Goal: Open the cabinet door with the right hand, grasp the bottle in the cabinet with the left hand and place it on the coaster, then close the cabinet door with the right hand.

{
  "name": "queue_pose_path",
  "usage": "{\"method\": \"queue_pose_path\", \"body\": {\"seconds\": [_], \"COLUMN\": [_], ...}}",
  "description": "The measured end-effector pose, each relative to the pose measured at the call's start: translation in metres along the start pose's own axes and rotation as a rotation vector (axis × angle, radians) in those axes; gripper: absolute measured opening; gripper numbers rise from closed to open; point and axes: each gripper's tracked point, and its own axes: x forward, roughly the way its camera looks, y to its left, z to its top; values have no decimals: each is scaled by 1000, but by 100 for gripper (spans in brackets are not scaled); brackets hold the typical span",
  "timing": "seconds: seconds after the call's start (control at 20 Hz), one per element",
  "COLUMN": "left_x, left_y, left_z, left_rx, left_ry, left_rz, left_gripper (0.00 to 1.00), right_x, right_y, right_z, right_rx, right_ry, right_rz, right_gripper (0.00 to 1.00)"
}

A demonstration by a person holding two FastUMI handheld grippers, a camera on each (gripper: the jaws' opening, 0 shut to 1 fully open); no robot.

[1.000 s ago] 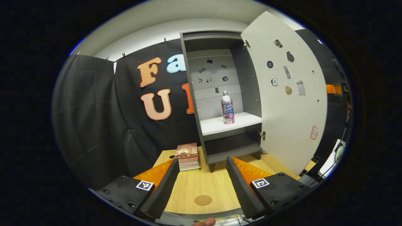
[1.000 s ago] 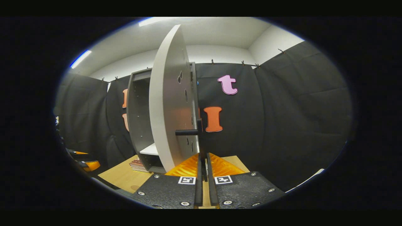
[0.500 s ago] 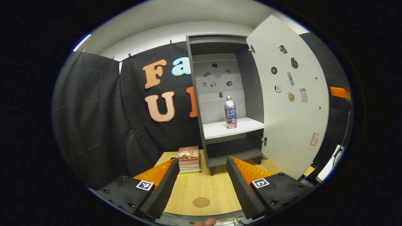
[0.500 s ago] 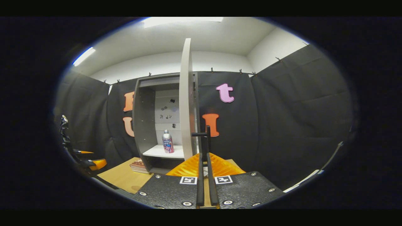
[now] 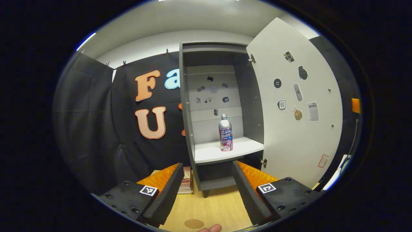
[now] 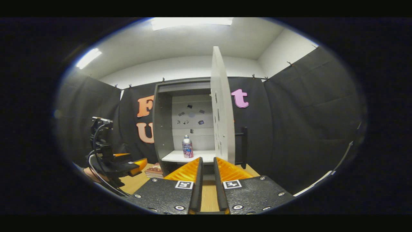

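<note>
On the cabinet's pale middle shelf (image 5: 222, 152), one bottle (image 5: 225, 132) is standing upright, silver with a pink-and-blue label, near the shelf's right half and apart from the walls. The cabinet (image 5: 186, 106) is a single grey unit sitting on the wooden bench (image 5: 219, 209). Its one door (image 5: 296, 106) is hanging wide open to the right, the inner face carrying several small stickers; more stickers are dotting the back panel above the bottle.

On the bench, one round brown coaster (image 5: 193, 223) is lying at the near edge, well apart from the cabinet. One stack of books (image 5: 186, 184) is resting just left of the cabinet's foot.

The left gripper (image 5: 207, 193) is pointing at the cabinet, fingers spread wide and holding nothing; the bottle is showing above the gap, farther off. A fingertip (image 5: 210, 228) is peeking in at the bottom edge.

The right gripper view is adding what the left one lacks: the door (image 6: 221, 109) seen nearly edge-on, with its dark bar handle (image 6: 244, 146) on the outer face. The right gripper (image 6: 206, 167) is sitting clear of that handle, fingers almost closed with a narrow slit between, gripping nothing. The bottle (image 6: 186, 146) is showing here too, and the left gripper (image 6: 122, 162) is hovering over the bench at left.
</note>
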Motion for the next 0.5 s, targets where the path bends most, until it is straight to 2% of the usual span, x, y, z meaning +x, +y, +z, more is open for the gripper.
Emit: {"method": "queue_pose_path", "body": {"seconds": [0.05, 0.1, 0.2, 0.25, 0.3, 0.45, 0.5], "left_x": [13, 27, 52, 67, 83, 129, 143], "left_y": [-3, -9, -14, -19, -24, -33, -37], "left_z": [-1, -1, -1, -2, -5, -6, -6], "left_rx": [-6, -11, -12, -15, -22, -28, -26], "left_ry": [-4, -10, -17, -15, -11, -15, -22], "left_rz": [-9, -24, -39, -48, -62, -86, -90], "left_gripper": [98, 98, 97, 97, 97, 98, 100], "right_x": [1, 3, 10, 13, 15, 19, 19], "right_y": [3, 5, 4, 7, 9, 11, 10], "right_z": [0, 0, 4, 2, -1, -9, -11], "right_rx": [2, -1, -12, -18, -25, -39, -41], "right_ry": [1, -7, -29, -28, -21, 11, 21], "right_rz": [2, 0, -14, -12, -19, -19, -25], "right_gripper": [20, 29, 29, 34, 32, 39, 44]}}
